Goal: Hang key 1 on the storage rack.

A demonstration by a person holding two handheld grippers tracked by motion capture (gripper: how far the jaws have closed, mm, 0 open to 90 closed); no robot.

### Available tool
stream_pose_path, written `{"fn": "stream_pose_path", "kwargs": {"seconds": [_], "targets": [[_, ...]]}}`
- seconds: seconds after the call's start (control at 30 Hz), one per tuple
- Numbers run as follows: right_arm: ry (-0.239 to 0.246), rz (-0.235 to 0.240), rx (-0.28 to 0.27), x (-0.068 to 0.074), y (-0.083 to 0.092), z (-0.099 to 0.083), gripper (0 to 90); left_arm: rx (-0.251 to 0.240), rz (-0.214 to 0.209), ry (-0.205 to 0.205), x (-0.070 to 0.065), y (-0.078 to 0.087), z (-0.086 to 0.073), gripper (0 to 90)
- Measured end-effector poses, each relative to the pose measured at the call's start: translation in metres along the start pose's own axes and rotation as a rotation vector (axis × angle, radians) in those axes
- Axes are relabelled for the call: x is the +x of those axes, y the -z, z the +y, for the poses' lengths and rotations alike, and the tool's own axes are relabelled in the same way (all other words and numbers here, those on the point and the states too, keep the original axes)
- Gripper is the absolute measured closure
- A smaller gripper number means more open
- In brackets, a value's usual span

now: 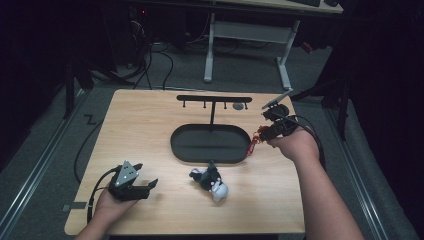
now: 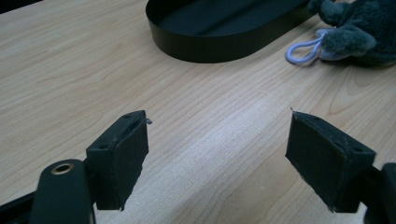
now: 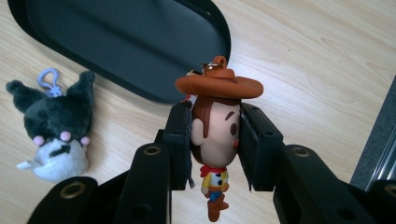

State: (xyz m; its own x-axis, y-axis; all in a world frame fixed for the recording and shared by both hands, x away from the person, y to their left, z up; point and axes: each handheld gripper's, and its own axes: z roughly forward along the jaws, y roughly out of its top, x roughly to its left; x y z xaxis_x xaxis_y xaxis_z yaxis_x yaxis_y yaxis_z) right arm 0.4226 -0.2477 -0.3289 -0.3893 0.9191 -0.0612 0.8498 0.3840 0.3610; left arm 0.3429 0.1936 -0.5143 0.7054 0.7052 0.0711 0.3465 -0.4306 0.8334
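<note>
The right hand-held gripper (image 1: 261, 134) hangs by the black tray (image 1: 210, 155). The left hand-held gripper (image 2: 217, 156) gapes empty above the table (image 2: 70, 70). The right gripper view shows jaws clamping the cowboy figure (image 3: 215, 140), plush toy (image 3: 53, 135) beside.

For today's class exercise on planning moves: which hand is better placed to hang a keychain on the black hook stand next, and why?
The right. The right gripper is already shut on the cowboy keychain, close to the hook stand. The left gripper is open over bare table, and the plush keychain lies ungrasped.
</note>
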Motion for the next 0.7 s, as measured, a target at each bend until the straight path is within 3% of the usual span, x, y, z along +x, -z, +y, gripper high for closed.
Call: {"fn": "stream_pose_path", "kwargs": {"seconds": [0.7], "targets": [[0.018, -0.006, -0.035, 0.004, 0.006, 0.033, 67.1, 0.012, -0.007, -0.001, 0.000, -0.001, -0.001, 21.3]]}}
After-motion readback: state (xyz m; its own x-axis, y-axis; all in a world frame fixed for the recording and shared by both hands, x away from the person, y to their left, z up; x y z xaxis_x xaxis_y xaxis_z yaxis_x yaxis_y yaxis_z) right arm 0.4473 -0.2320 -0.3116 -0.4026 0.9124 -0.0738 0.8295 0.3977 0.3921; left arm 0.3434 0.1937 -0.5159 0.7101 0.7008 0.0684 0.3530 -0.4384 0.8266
